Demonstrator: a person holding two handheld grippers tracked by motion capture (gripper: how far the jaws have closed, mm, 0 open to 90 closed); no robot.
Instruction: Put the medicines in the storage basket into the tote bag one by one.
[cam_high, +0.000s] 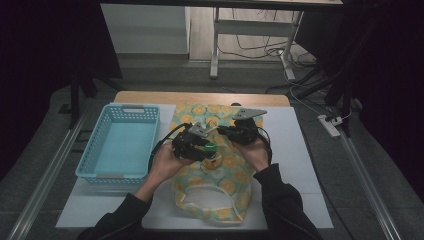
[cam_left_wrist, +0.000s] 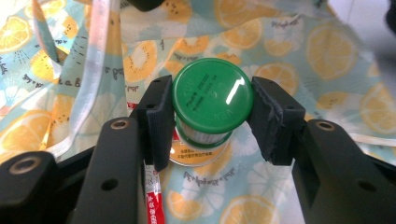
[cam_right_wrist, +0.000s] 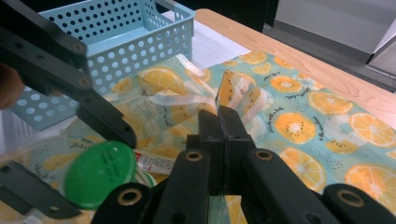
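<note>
A small bottle with a green cap (cam_left_wrist: 212, 95) stands over a lemon-print cloth bag (cam_high: 220, 175) spread on the table. My left gripper (cam_left_wrist: 214, 102) is shut on it, one pad on each side of the cap. In the high view the bottle (cam_high: 212, 150) sits at the middle of the bag, in front of my left gripper (cam_high: 202, 145). My right gripper (cam_right_wrist: 219, 116) is shut on a raised fold of the bag's edge (cam_right_wrist: 229, 88), just right of the bottle. The right gripper view shows the green cap (cam_right_wrist: 100, 172) at lower left between the left gripper's jaws.
A light blue perforated basket (cam_high: 120, 145), empty, stands left of the bag on the white mat (cam_high: 295, 150). The bag's white-trimmed opening (cam_high: 207, 195) faces the table's near edge. The wooden table's far edge (cam_high: 200, 96) lies beyond the bag.
</note>
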